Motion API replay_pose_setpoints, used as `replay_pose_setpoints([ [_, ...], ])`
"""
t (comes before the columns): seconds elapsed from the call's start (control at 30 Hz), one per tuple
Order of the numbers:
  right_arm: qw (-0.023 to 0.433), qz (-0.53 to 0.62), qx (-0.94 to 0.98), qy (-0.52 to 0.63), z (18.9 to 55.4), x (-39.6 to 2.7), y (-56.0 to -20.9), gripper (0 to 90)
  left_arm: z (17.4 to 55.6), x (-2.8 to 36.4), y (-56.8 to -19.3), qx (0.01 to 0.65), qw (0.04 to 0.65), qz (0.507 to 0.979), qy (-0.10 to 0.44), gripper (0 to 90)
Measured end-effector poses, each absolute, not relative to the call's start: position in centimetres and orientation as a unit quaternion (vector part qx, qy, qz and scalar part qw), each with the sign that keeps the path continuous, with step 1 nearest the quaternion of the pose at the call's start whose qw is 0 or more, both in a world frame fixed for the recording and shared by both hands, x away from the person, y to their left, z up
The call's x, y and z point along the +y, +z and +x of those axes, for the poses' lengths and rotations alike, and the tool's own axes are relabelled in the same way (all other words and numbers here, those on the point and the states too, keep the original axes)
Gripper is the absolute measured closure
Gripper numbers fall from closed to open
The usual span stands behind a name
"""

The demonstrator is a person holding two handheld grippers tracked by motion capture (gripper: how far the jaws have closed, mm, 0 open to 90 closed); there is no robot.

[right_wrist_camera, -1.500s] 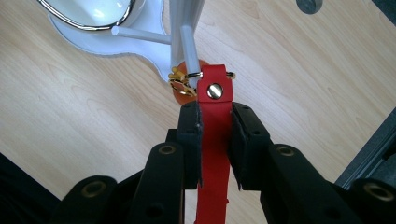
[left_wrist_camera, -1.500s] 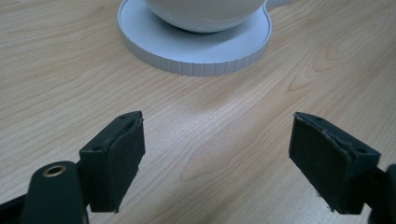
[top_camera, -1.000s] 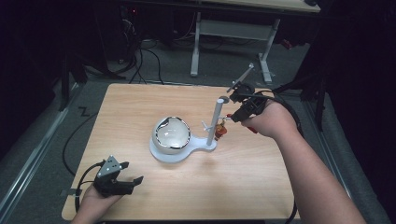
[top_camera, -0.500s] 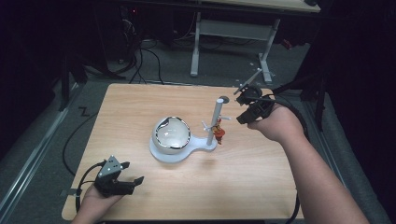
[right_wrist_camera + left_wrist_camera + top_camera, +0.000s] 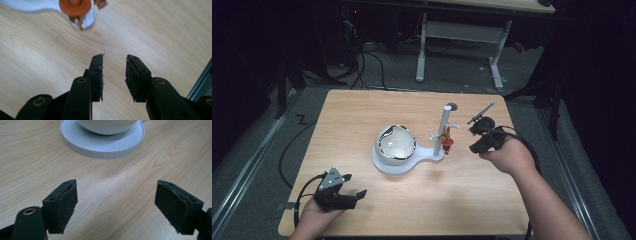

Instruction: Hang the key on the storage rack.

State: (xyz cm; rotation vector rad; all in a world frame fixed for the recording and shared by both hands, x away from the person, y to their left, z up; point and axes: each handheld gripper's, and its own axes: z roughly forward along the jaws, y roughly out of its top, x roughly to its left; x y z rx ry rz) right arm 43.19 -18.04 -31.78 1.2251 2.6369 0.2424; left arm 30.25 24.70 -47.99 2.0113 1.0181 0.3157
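Note:
A white stand [image 5: 404, 165] sits mid-table with a glossy round globe [image 5: 396, 142] on its base and an upright post [image 5: 444, 127] with short pegs. A small orange-red piece [image 5: 446, 142] hangs at the post, low on its right side. My right gripper [image 5: 473, 139] is just right of the post, apart from that piece. Its jaws have just been opening and nothing is between them [image 5: 114, 75]; the orange piece [image 5: 75, 6] lies ahead of them. My left gripper [image 5: 358, 196] rests open near the front left edge, with the stand's base [image 5: 100, 145] ahead of its jaws [image 5: 116, 205].
The wooden table [image 5: 362, 115] ends close to the right hand, and a dark floor rail [image 5: 203, 80] lies beyond that edge. A white table frame [image 5: 462, 35] and cables stand on the floor behind.
The right hand has drawn back from the post, moving right and down toward the table. Its jaws stand wider apart. The left hand has stayed still.

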Motion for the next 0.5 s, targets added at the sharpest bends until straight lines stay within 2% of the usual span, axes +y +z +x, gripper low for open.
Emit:
replay_pose_setpoints([
  [0.23,0.1,0.416,0.9,0.081,40.9,-18.9,-36.3,62.4,30.3,24.7,-48.1,0.405,0.417,0.804,0.125,19.2],
  [0.4,0.109,0.429,0.89,0.108,38.0,-19.6,-39.4,52.7,30.2,24.6,-48.2,0.404,0.415,0.806,0.124,19.2],
  [0.5,0.119,0.435,0.884,0.12,37.0,-19.9,-40.2,51.7,30.3,24.6,-48.2,0.403,0.413,0.807,0.123,19.2],
])
